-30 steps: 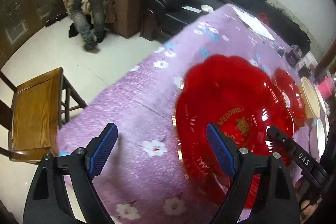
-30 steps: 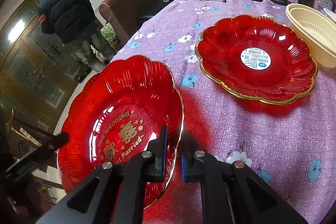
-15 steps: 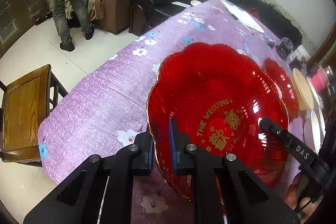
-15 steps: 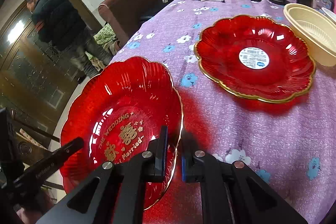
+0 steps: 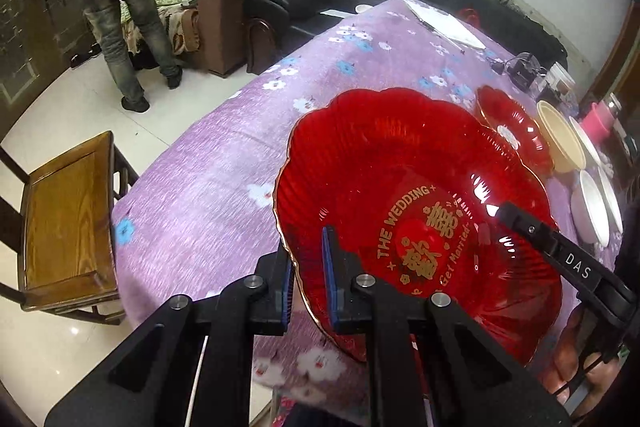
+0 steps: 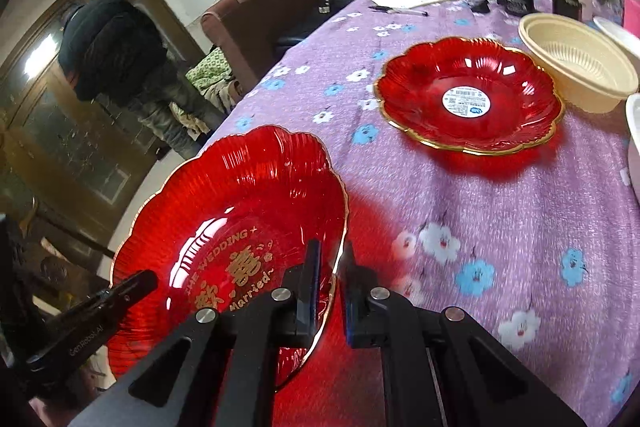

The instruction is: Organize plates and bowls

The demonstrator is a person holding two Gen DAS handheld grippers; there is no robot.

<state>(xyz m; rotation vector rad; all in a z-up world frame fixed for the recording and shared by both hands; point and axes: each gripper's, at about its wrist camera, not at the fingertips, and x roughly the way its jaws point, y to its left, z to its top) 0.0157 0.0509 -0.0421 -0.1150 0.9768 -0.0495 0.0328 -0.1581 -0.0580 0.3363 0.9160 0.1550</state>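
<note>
Above purple tablecloth [image 6: 500, 211], left gripper [image 5: 306, 267] newly clamped on red plate [image 5: 400, 195] rim, right gripper [image 6: 330, 287] pinching opposite rim, both angled downward, plate lifted.

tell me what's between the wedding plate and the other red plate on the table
Nothing: in the right wrist view only bare purple floral tablecloth lies between the wedding plate and the stickered red plate.

The big red plate [image 5: 400, 187] bears gold lettering: "THE WEDDING" arched over two gold Chinese characters, and below them "Get Married". In the left wrist view the right gripper [image 5: 560, 255] shows "DAS" in white on its finger. In the right wrist view the left gripper [image 6: 92, 323] carries small pale print that seems to read "GenRobot.AI". The second red plate [image 6: 468, 75] has a round white sticker [image 6: 466, 101] with a barcode; its print is too small to read.
</note>
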